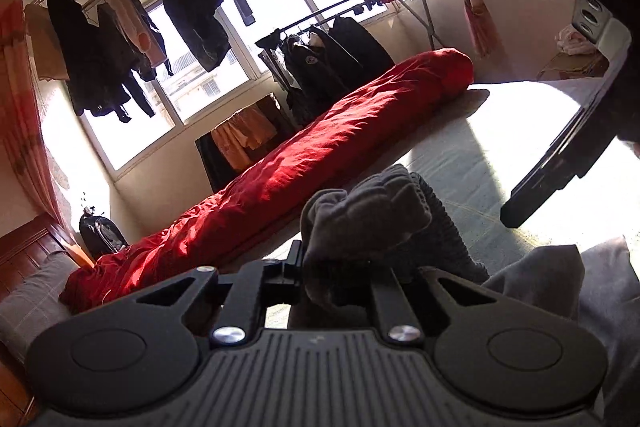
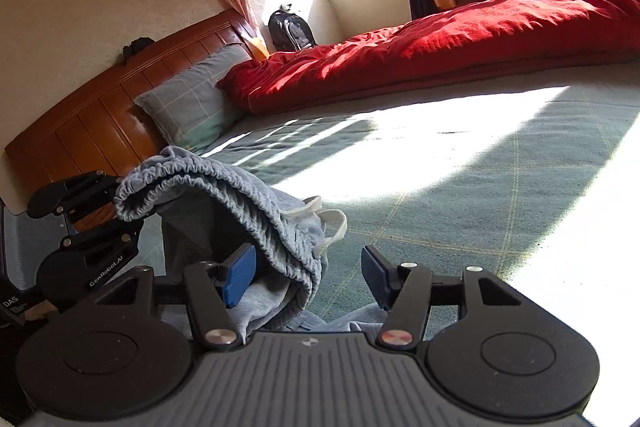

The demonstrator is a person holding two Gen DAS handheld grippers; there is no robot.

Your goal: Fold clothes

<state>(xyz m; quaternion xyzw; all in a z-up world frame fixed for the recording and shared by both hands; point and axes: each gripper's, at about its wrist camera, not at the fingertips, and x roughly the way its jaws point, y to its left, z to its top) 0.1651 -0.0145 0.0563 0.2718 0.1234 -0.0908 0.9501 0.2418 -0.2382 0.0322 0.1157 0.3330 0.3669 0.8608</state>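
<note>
The left gripper (image 1: pixel 352 267) has its jaws closed on a bunched handful of the grey-blue sweatpants (image 2: pixel 224 195), gripping them at the elastic waistband and lifting that end clear of the bed (image 2: pixel 460 187). From the right wrist view the waistband arches up from the left gripper (image 2: pixel 116 203) and slopes down toward the camera, its white drawstring (image 2: pixel 332 227) dangling off the side. The right gripper (image 2: pixel 310 273) has its jaws wide apart: the lower end of the waistband lies just against the left blue pad (image 2: pixel 240 275), while the right pad (image 2: pixel 374 267) stands clear of the cloth (nothing is pinched between them). The rest of the sweatpants lies slack on the green checked sheet below both grippers. A red quilt (image 2: pixel 440 39) stretches along the far side of the bed, with a grey pillow (image 2: pixel 192 99) against the wooden headboard (image 2: pixel 92 107).
</note>
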